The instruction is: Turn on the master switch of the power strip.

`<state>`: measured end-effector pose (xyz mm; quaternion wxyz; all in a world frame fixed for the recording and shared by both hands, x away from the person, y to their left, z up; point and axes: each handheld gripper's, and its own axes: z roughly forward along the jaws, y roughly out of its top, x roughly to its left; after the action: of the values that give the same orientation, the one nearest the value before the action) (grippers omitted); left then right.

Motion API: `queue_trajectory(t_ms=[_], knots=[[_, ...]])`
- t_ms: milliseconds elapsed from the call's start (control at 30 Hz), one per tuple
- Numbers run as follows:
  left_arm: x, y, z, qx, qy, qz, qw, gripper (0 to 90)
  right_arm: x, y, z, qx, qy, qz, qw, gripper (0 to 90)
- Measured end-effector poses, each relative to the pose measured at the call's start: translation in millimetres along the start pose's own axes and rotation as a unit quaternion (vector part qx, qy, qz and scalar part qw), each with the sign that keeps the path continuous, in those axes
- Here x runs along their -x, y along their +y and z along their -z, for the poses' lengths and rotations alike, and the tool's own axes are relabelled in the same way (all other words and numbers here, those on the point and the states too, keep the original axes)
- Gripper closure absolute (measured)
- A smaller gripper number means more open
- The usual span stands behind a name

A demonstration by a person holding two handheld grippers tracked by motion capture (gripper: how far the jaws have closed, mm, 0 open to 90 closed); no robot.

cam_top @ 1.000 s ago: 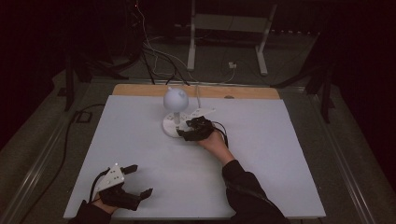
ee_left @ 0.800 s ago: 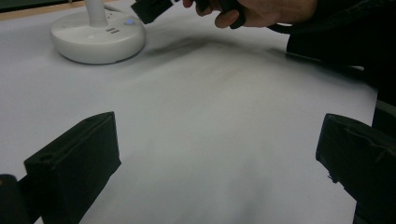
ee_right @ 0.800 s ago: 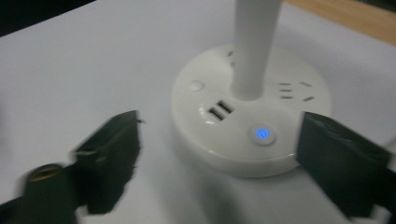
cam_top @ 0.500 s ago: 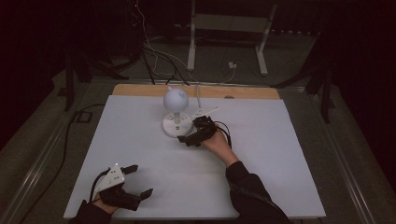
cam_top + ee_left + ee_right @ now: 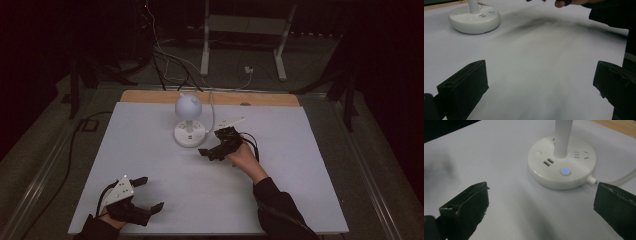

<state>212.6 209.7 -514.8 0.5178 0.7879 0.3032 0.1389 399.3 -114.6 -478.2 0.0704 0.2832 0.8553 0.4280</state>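
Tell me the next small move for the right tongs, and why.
Probably keep them open and ease clear of the lamp base. Its round button already glows blue, and the right tongs stand wide open beside the base, holding nothing. The left tongs rest open near the table's front edge.

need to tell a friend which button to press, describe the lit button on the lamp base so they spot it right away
On the white table, find the white lamp near the far edge. On top of its round base, in front of the stem, sits the button. It alone glows blue; the other round button is unlit, and the rest are sockets.
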Motion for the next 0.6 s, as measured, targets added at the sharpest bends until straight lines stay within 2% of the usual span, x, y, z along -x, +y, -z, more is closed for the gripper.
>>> queue_trajectory(t_ms=[300, 600], knots=[[0.4, 0.2, -0.6, -0.002, 0.000, -0.002, 1.0000, 0.2, -3.7, -12.6, 27.5, 0.004, -0.007, 0.015, 0.9999, 0.0], [-0.1, 0.4, 0.0, 0.001, -0.002, -0.001, 1.0000, 0.2, -6.1, -33.1, 48.4, -0.002, -0.014, 0.025, 0.9996, 0.0]])
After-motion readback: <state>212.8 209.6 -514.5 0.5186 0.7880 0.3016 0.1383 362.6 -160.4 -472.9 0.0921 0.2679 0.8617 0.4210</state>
